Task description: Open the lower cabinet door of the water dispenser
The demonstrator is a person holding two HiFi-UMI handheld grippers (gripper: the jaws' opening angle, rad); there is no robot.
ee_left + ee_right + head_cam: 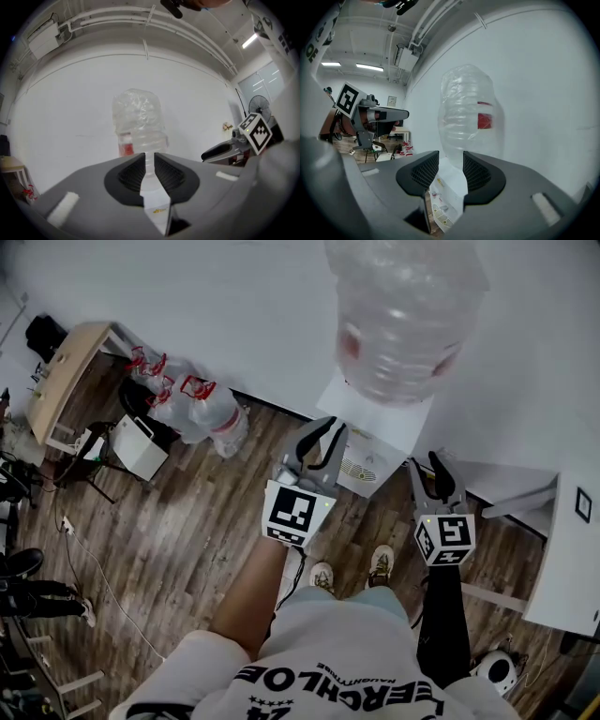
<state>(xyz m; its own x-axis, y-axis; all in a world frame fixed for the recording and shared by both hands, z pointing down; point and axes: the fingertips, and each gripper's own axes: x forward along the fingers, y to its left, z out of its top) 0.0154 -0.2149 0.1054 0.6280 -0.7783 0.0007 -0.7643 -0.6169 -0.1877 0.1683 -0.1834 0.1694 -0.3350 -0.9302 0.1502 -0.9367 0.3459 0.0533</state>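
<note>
Fingers (pixel 131 173) of left gripper (pixel 149 161), ribbed black pads, closed and empty; right gripper (pixel 451 164) fingers parted, nothing between. White boxy water dispenser (pixel 373 442), crinkled clear bottle (pixel 403 315) on top, stands on wood-plank floor (pixel 187 540) just beyond both, against far wall.

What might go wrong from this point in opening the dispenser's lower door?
1. The left gripper is shut, so it would likely bump the water dispenser rather than catch its lower door, which no view shows; only the right gripper is open.
2. The large bottle sits on top; a hard tug may rock it.
3. The shoes stand close in front, perhaps in the door's swing.
</note>
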